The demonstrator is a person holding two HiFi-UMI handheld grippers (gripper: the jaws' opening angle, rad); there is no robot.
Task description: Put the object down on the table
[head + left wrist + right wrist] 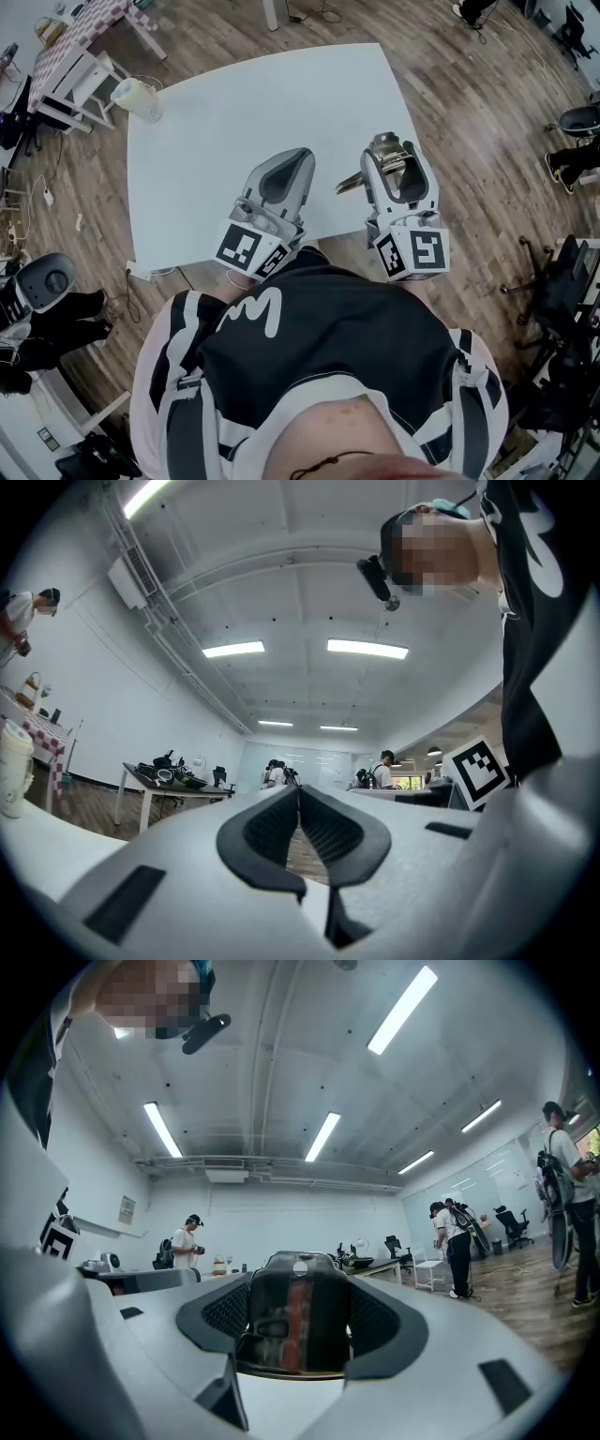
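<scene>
Head view looks down past the person's black-and-white top (319, 347) to both grippers, held just beyond the near edge of the white table (234, 112). Left gripper (296, 159) is over the table's near middle; its own view shows the dark pads pressed together at the tips with nothing between them. Right gripper (394, 161) is over the table's near right part, jaws clenched on a metal object (384, 144) with a dark body, a reddish strip and a lever jutting toward the left gripper. Whether the object touches the table cannot be told. At the table's far left corner stands a pale cup (139, 99); wood floor (469, 84) surrounds the table
</scene>
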